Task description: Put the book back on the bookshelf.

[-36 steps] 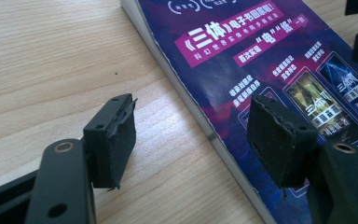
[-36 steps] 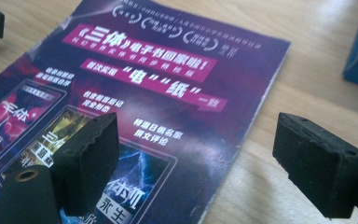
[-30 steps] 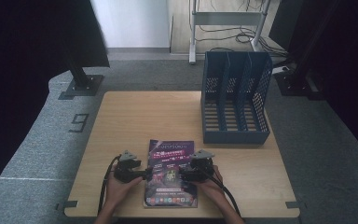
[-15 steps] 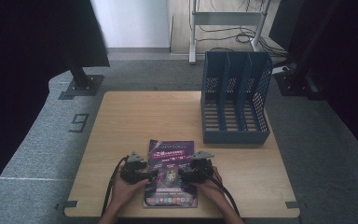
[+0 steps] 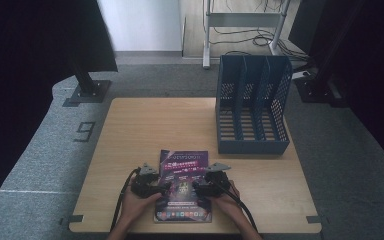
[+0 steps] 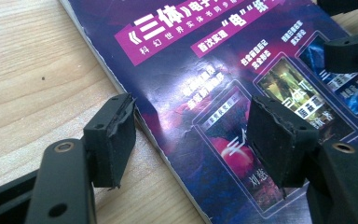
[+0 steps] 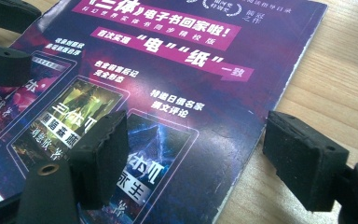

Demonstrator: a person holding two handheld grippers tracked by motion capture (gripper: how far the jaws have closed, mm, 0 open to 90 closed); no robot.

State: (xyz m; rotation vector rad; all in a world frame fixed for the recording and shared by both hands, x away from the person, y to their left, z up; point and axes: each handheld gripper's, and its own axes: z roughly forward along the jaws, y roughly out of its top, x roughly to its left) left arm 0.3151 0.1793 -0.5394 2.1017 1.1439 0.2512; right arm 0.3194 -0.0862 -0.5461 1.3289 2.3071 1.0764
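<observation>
1. Near edge of the desk (image 5: 130, 130): I see both hands at the bottom of the high view, each holding a tool.
2. Left tool (image 6: 191, 135): jaws spread wide, straddling the left edge of the magazine (image 6: 242, 84); one jaw over bare wood, the other over the cover.
3. Right tool (image 7: 196, 154): jaws spread wide, straddling the magazine's right edge; holding nothing.
4. Magazine lies flat, purple cover up, at the desk's near centre, between the two tools.
5. Far right: blue file rack (image 5: 252, 107), upright, well apart from the magazine.
</observation>
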